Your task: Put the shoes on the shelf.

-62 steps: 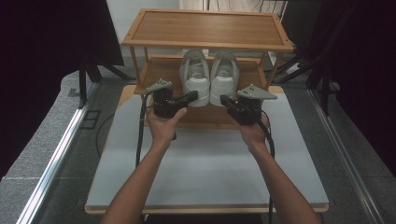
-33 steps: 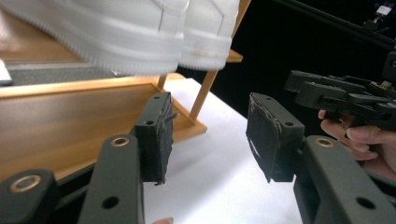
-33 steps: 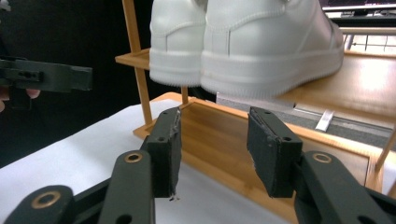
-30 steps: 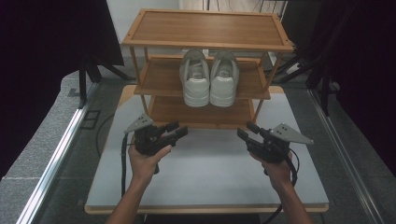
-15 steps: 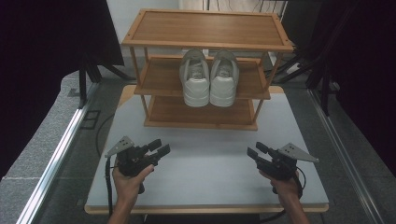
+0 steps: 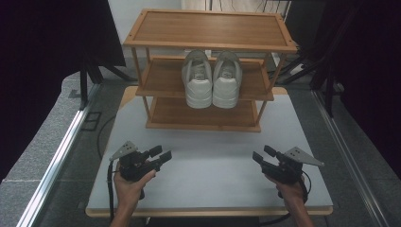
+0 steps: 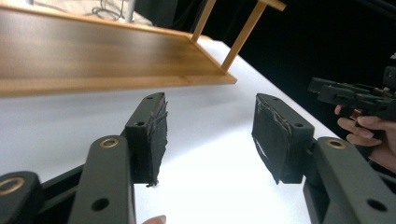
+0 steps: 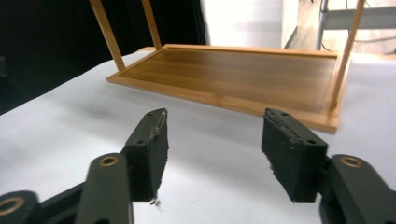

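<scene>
Left gripper (image 6: pixel 161 155) low over the white table (image 6: pixel 213 170), jaws just opened wide, nothing between them. Right gripper (image 6: pixel 261 156) likewise: jaws just opened, empty. Both point ahead at the wooden rack (image 6: pixel 208 66), well apart from it. Pair of white shoes (image 6: pixel 213 82) on its middle shelf, beyond and above both grippers.

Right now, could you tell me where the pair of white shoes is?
In the high view, the white shoes stand side by side on the middle shelf of the wooden rack, near its centre.
</scene>
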Tool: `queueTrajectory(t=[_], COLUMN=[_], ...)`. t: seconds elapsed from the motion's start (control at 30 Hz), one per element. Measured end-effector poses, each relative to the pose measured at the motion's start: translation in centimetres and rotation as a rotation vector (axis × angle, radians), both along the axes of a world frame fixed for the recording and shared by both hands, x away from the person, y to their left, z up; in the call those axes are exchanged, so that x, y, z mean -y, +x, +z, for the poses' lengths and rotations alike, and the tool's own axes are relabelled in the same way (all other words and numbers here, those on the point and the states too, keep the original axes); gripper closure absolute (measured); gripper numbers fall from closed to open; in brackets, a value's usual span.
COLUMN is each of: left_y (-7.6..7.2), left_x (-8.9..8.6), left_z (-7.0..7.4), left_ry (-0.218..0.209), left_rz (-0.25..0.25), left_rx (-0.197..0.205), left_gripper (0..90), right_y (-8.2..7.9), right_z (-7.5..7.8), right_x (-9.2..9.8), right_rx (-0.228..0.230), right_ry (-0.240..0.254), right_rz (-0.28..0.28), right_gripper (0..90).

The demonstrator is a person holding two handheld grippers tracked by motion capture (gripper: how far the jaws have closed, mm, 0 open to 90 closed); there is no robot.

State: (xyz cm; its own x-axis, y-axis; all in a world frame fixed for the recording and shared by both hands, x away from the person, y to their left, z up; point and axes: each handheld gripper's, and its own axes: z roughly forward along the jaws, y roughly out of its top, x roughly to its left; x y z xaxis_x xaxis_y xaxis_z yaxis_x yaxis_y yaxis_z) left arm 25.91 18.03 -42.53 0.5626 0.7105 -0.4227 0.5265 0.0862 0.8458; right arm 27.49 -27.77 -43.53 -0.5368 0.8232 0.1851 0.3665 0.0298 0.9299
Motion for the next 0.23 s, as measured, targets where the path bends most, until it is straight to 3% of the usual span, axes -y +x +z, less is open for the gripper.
queueTrajectory(t=[0.23], left_y=[0.3], left_x=[-0.2], left_z=[-0.9], left_ry=[0.024], left_rz=[-0.002], left_rx=[-0.051], left_gripper=[43.4], right_y=[0.6], right_z=[-1.2], right_x=[0.5], right_rx=[-0.052], right_ry=[0.008], right_rz=[-0.022], right_gripper=[36.8])
